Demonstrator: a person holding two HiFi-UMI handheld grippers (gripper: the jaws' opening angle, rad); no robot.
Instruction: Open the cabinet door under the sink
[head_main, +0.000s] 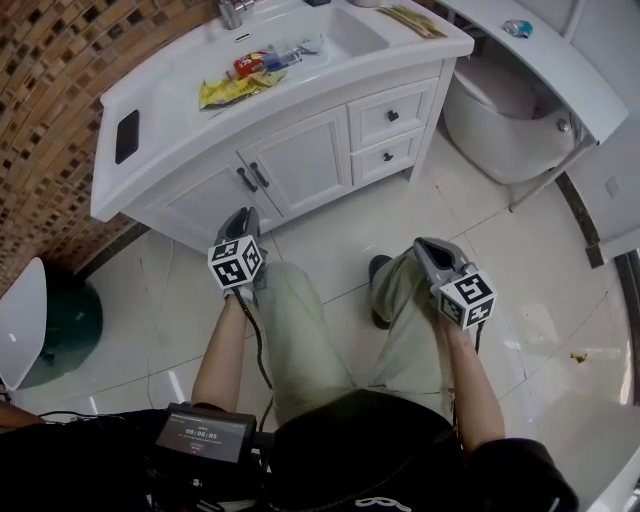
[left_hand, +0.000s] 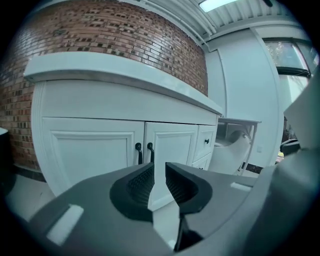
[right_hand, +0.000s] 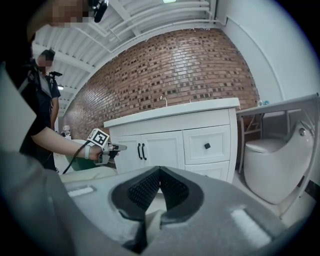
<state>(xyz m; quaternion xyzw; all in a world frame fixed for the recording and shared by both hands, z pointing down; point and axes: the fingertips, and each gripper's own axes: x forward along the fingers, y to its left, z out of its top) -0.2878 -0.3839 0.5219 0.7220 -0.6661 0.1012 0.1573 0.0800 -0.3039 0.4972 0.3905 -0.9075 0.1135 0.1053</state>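
The white sink cabinet (head_main: 300, 165) has two doors, both shut, with a pair of dark handles (head_main: 253, 178) side by side at the seam. My left gripper (head_main: 243, 216) is low in front of the doors and points at them, a short way off the handles (left_hand: 144, 152). In the left gripper view its jaws (left_hand: 159, 168) stand apart with nothing between them. My right gripper (head_main: 426, 250) hangs further right and further back from the cabinet. In the right gripper view its pads (right_hand: 159, 170) meet, empty. The same view shows the left gripper (right_hand: 118, 147) beside the door handles (right_hand: 141, 151).
Two drawers (head_main: 392, 115) with dark knobs sit right of the doors. A white toilet (head_main: 505, 125) stands under a white shelf (head_main: 560, 65) at the right. A green bin (head_main: 70, 320) is at the left by the brick wall. A yellow packet (head_main: 235, 90) lies on the countertop.
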